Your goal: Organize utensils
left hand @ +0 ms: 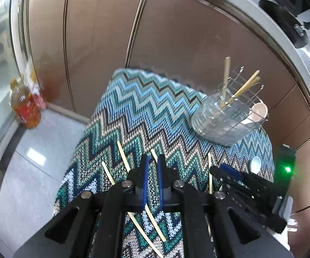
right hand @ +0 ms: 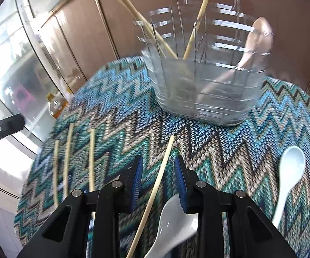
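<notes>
Zigzag knit cloth (right hand: 219, 150) covers the table. Your right gripper (right hand: 158, 167) is partly open, one chopstick (right hand: 159, 182) lying between the jaws, pads not touching it. Your left gripper (left hand: 152, 165) is shut, holding nothing. The wire caddy (right hand: 204, 81) holds three chopsticks and a pink spoon (blurred); two white spoons lie on the cloth near you.

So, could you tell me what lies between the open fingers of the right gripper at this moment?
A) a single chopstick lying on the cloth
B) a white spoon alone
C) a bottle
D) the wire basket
A: in the right wrist view one chopstick runs on the zigzag cloth up through the gap of the open right gripper, untouched by either pad; the nearest white spoon lies partly under the right-hand finger.
</notes>
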The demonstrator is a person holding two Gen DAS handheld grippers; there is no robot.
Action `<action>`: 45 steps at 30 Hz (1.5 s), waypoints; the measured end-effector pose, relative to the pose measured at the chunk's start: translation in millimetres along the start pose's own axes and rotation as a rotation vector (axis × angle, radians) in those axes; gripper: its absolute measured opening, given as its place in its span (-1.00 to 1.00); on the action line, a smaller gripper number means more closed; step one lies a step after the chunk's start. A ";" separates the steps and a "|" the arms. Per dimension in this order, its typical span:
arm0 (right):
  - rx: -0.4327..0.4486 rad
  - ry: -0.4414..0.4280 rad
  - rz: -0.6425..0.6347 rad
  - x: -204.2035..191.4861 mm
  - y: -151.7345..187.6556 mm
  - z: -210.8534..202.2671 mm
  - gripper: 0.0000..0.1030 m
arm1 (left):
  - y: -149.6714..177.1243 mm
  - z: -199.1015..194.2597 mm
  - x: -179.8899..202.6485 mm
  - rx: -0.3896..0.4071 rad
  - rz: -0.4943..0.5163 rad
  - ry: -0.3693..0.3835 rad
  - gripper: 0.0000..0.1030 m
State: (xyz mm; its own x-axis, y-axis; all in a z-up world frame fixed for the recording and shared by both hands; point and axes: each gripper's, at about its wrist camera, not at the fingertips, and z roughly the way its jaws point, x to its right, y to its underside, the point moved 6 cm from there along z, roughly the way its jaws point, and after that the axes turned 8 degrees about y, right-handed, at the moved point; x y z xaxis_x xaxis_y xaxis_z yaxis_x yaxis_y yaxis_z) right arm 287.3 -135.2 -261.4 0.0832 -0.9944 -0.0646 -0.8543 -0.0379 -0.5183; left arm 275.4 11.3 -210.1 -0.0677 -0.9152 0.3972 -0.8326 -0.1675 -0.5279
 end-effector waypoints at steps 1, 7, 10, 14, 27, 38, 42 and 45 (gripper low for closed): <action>-0.018 0.004 -0.003 -0.3 -2.7 7.5 -0.46 | -0.6 6.5 -6.7 -0.028 -0.026 0.008 -0.86; -0.089 0.021 -0.018 -2.4 -6.7 32.6 -0.65 | -3.9 37.5 -33.8 -0.146 -0.095 -0.019 -0.83; -0.095 0.016 -0.012 -1.7 -7.1 36.8 -0.68 | -4.0 53.4 -41.9 -0.205 -0.117 -0.025 -0.83; -0.103 0.009 -0.011 -1.6 -8.9 38.0 -0.68 | -0.8 73.4 -50.9 -0.276 -0.159 -0.023 -0.83; -0.120 0.004 -0.036 -10.5 -19.6 52.9 -0.67 | 4.0 99.6 -62.9 -0.350 -0.184 -0.072 -0.78; -0.123 -0.001 -0.033 -13.8 -26.9 61.7 -0.67 | -1.0 109.7 -57.0 -0.384 -0.167 -0.075 -0.52; -0.117 0.004 -0.032 -7.6 -24.3 59.3 -0.77 | -0.6 110.0 -56.2 -0.382 -0.158 -0.089 -0.57; -0.113 -0.004 -0.017 -4.5 -22.7 56.8 -0.82 | 0.7 108.7 -56.1 -0.374 -0.149 -0.108 -0.69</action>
State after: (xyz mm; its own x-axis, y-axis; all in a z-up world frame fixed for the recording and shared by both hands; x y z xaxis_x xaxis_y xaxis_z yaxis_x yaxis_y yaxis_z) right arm 335.4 -124.2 -297.8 0.0999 -0.9932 -0.0598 -0.9052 -0.0658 -0.4199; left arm 338.4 22.7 -314.4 0.1103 -0.9277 0.3567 -0.9725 -0.1748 -0.1539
